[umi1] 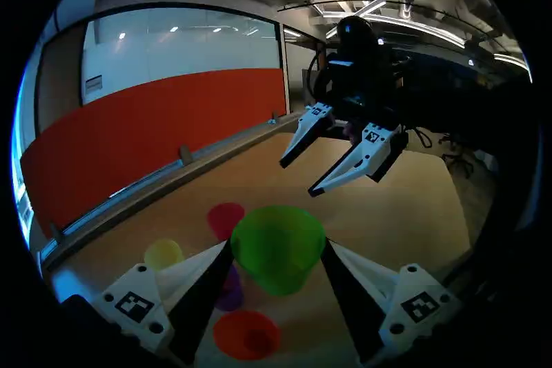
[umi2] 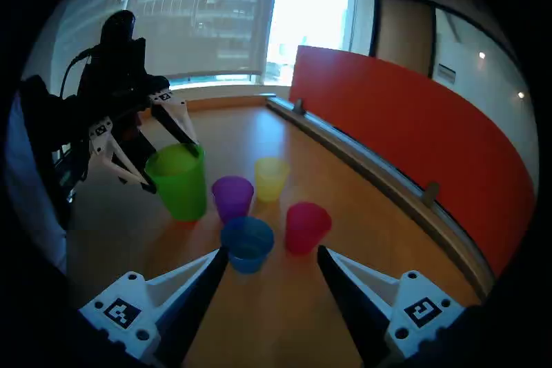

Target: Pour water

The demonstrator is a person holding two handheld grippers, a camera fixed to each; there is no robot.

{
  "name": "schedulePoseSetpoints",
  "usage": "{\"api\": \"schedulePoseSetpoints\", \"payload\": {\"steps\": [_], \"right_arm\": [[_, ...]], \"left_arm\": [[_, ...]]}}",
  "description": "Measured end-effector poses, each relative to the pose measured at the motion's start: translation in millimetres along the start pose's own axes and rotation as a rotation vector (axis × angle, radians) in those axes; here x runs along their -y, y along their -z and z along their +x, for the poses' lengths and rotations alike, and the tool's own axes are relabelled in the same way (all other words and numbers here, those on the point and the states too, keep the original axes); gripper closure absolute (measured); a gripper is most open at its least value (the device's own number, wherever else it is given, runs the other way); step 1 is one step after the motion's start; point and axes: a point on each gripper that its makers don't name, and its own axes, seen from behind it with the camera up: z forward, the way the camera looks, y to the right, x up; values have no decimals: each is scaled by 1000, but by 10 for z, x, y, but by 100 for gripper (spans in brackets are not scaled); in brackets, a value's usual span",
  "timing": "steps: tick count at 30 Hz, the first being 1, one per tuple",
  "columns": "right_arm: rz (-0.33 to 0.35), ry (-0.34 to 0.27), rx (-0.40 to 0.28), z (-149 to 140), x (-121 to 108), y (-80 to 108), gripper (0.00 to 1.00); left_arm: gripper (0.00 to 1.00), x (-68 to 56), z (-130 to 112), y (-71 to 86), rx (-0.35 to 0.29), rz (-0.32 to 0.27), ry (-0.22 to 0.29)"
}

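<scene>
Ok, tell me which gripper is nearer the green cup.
Left. The left gripper has a finger on each side of the green cup, gripping it. The right gripper is open and apart from it, with the blue cup and purple cup lying between.

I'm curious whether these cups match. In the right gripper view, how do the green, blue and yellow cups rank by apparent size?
1. green cup, clearly largest.
2. blue cup.
3. yellow cup.
Blue sits nearest the camera, yellow farther back, so those two may really be alike.
</scene>
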Motion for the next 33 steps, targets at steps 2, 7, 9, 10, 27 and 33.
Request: {"api": "schedulePoseSetpoints", "payload": {"steps": [2,7,9,10,27,33], "right_arm": [[0,0,-4,23,14,-6,0],[0,-3,-17,78,45,-33,0],[2,-5,-22,91,58,-45,0],[3,-6,-24,96,64,-49,0],[6,-26,-48,157,85,-126,0],[13,-27,-48,151,110,-167,0]], "left_arm": [[11,13,46,39,-13,5,-2],[11,69,184,142,-56,23,4],[11,97,245,183,-77,29,12],[11,112,272,201,-88,32,18],[11,289,617,424,-250,65,102],[11,272,641,461,-266,52,108]]}}
